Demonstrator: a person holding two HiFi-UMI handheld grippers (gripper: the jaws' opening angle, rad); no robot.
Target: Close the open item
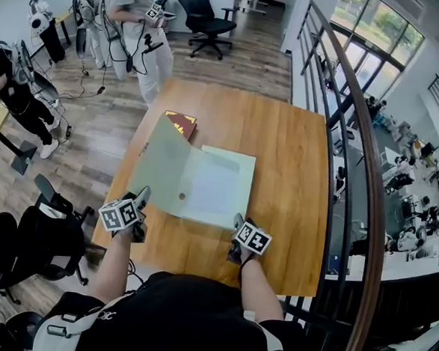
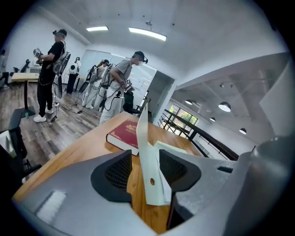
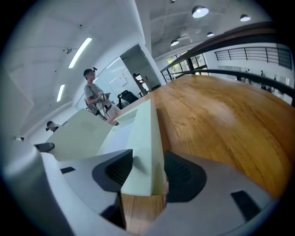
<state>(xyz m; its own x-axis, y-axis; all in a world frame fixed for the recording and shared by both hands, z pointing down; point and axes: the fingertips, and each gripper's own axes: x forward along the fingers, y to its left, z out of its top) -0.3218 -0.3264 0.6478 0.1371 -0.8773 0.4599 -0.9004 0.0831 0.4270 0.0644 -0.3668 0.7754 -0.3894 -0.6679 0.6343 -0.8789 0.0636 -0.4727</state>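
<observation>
Nearest the person, the left gripper (image 1: 141, 197) has its fingers spread either side of the raised cover (image 2: 146, 152) of the pale green box file (image 1: 204, 185). The cover stands on edge between them, unpinched. The right gripper (image 3: 148, 170) straddles the near corner of the file's tray (image 3: 146, 129), fingers wide and not visibly squeezing. The file lies mid-counter (image 1: 280, 160), its hinge running away from the person. I judge that the cover must swing rightward over the tray, and the left hand is placed for that. Whether the tray holds papers is unclear. Beyond the file lies a red book (image 1: 182, 122).
</observation>
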